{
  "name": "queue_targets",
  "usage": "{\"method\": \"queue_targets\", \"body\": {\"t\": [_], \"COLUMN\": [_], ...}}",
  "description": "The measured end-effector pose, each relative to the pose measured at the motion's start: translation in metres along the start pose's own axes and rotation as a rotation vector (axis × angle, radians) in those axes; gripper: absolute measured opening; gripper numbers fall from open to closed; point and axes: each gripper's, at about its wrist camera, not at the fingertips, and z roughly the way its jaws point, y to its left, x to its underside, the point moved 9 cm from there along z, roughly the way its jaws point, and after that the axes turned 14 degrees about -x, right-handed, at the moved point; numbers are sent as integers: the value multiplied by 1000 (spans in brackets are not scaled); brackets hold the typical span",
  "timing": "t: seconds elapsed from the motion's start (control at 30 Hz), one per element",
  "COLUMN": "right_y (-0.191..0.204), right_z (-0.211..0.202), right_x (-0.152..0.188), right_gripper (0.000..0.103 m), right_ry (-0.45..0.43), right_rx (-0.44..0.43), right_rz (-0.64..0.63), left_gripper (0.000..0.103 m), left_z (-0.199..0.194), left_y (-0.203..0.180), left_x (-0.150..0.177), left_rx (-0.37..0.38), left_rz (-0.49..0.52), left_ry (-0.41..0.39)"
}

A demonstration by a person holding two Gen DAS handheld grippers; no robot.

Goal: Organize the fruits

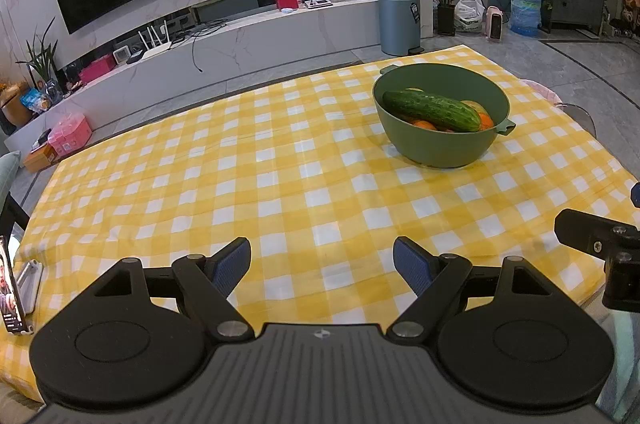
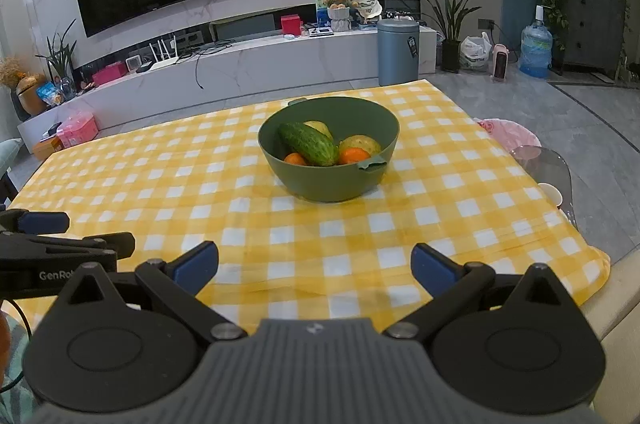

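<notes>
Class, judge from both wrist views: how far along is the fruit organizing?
Done: the cucumber, oranges and yellow fruit lie in the green bowl. In hand: nothing; left gripper and right gripper hover with jaws open. Left: no loose fruit shows on the checked tablecloth.

Words you can read

Only "GenRob" shows, in white letters on the black left gripper [image 2: 60, 224]; the word's end is hidden.

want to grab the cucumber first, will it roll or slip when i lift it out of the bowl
The cucumber looks stiff and rests on the round fruit, so it may rock. Its glossy, bumpy skin could slip unless gripped mid-length. The oranges beneath may shift.
</notes>
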Motion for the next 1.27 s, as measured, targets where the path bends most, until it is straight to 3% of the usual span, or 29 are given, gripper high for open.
{"method": "queue_targets", "body": {"t": [1.27], "right_y": [-1], "right_z": [2], "right_x": [6], "right_gripper": [99], "right_ry": [19], "right_rx": [-2], "right_rz": [5], "left_gripper": [95], "left_z": [-7], "left_y": [6], "left_x": [-2], "left_rx": [-28], "left_rz": [-13], "left_ry": [-14]}}
